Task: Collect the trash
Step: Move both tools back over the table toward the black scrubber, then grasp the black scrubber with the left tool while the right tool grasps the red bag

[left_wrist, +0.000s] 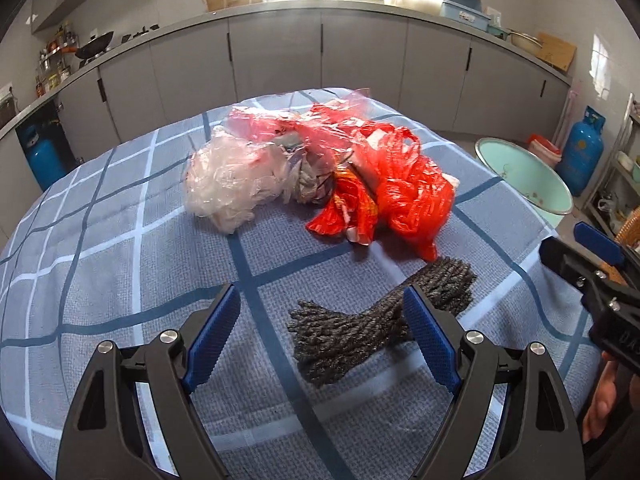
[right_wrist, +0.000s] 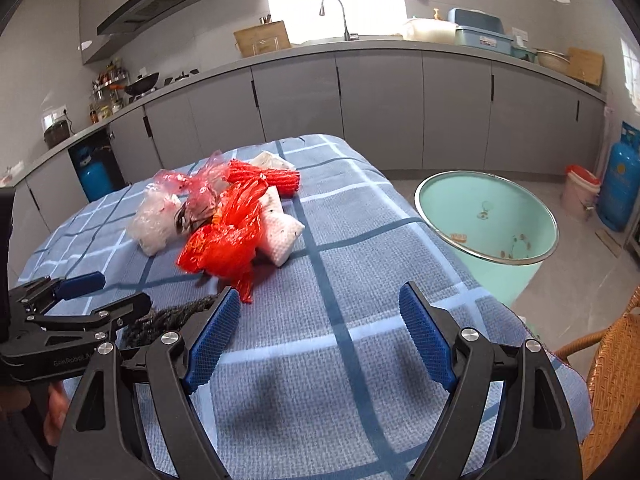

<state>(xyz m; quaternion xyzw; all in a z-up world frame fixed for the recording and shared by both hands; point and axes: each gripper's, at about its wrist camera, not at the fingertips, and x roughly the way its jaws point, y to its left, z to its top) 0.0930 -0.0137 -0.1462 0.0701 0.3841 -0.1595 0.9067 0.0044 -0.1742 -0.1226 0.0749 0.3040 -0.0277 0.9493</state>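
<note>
Both sets of fingers gape empty, the left gripper (left_wrist: 322, 330) poised over the yarn (left_wrist: 372, 324) and the right gripper (right_wrist: 320, 336) waiting beside the bin (right_wrist: 486, 220).

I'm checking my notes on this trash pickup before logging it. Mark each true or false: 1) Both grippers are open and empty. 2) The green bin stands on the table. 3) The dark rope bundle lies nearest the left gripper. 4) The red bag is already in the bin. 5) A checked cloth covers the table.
1) True: left gripper and right gripper hold nothing.
2) False: the bin stands on the floor beside the table.
3) True: the rope bundle.
4) False: the red bag lies on the table.
5) True: the cloth.
</note>
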